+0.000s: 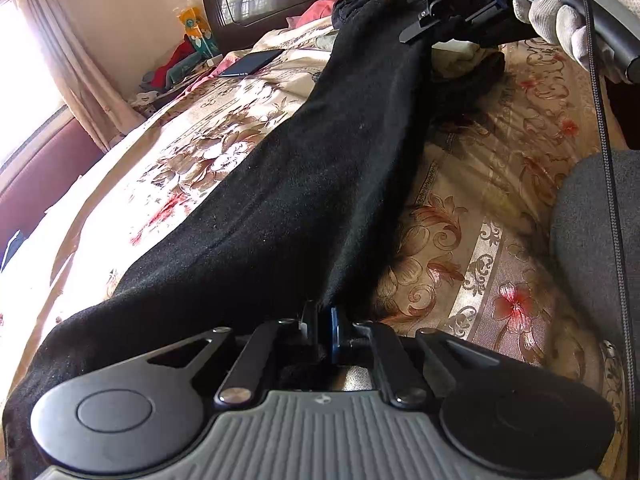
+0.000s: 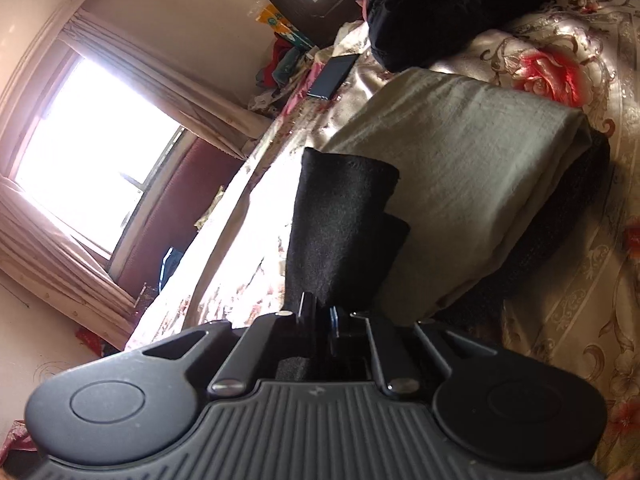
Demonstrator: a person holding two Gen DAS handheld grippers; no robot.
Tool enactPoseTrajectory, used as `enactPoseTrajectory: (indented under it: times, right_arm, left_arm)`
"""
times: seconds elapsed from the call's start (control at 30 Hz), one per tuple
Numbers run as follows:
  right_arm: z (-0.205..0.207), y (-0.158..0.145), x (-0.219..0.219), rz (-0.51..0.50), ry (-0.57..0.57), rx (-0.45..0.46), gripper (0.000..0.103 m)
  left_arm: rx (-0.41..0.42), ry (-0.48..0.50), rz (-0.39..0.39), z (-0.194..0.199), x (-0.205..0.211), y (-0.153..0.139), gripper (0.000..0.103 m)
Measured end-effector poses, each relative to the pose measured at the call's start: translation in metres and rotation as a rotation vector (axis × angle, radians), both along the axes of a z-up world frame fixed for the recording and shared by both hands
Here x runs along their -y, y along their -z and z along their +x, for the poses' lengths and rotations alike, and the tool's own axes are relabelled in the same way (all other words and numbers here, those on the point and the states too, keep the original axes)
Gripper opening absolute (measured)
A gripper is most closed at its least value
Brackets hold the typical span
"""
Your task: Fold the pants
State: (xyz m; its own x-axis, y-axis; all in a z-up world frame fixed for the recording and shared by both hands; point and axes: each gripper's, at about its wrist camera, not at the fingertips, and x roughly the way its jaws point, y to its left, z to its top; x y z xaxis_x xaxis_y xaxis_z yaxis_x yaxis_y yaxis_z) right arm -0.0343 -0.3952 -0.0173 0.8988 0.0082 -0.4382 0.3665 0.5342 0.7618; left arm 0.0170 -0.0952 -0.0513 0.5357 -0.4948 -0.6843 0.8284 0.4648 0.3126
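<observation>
The black pants point(image 1: 320, 152) lie stretched along the bed point(image 1: 480, 220), over its floral cover. The left gripper point(image 1: 322, 320) has its jaws clenched on the near end of the pants. The right gripper point(image 2: 320, 312), held by a gloved hand point(image 1: 568, 12), has its jaws clenched on the far end, which sticks up past them. 1 folded grey cloth point(image 2: 460, 160) lies beside it.

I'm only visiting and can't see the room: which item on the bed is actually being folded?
On the floral bedspread, look for the long black pants stretched between the left gripper and right gripper. Unlike the grey-green folded cloth nearby, they're black and clamped at both ends.
</observation>
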Motion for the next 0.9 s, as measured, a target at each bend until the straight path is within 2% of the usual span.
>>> enactPoseTrajectory:
  times: [0.1, 0.17, 0.3, 0.37, 0.47, 0.53, 0.6, 0.63, 0.73, 0.8, 0.87, 0.9]
  right_arm:
    - [-0.007, -0.005, 0.003, -0.024, 0.019, 0.031, 0.012]
    - [-0.012, -0.004, 0.010, -0.005, 0.048, 0.024, 0.022]
    - [-0.022, 0.001, 0.023, 0.005, 0.138, 0.005, 0.027]
    - [-0.015, 0.006, 0.026, 0.012, 0.136, 0.006, 0.036]
    - [0.002, 0.009, 0.025, 0.037, 0.092, 0.029, 0.036]
    - [0.016, 0.005, 0.019, -0.008, 0.050, 0.036, 0.037]
    - [0.026, 0.001, 0.019, -0.034, 0.026, -0.001, 0.016]
    - [0.027, -0.002, 0.023, -0.011, 0.013, -0.005, 0.009]
    - [0.024, -0.014, 0.032, -0.045, 0.025, -0.041, 0.008]
    - [0.030, -0.006, 0.033, -0.073, 0.010, -0.118, 0.008]
    - [0.036, -0.002, 0.028, -0.110, -0.003, -0.176, 0.019]
    - [0.034, -0.005, 0.025, -0.120, 0.010, -0.169, 0.023]
  left_arm:
    - [-0.005, -0.005, -0.011, 0.001, -0.002, 0.000, 0.022]
    - [-0.007, -0.007, -0.015, 0.001, -0.002, 0.001, 0.022]
    - [-0.009, -0.006, -0.022, 0.002, -0.004, 0.001, 0.022]
    - [-0.013, -0.010, -0.028, 0.002, -0.004, 0.002, 0.022]
    - [-0.011, -0.009, -0.026, 0.002, -0.004, 0.001, 0.022]
    - [-0.010, -0.010, -0.025, 0.001, -0.004, 0.001, 0.022]
    - [-0.007, -0.008, -0.022, 0.001, -0.004, 0.001, 0.022]
    - [-0.006, -0.008, -0.022, 0.001, -0.004, 0.001, 0.022]
    - [-0.026, -0.009, -0.047, 0.000, -0.005, -0.003, 0.023]
    - [-0.048, -0.018, -0.057, 0.002, -0.006, -0.001, 0.023]
    - [-0.056, -0.023, -0.055, 0.002, -0.008, -0.001, 0.023]
    - [-0.067, -0.027, -0.051, 0.001, -0.011, -0.003, 0.023]
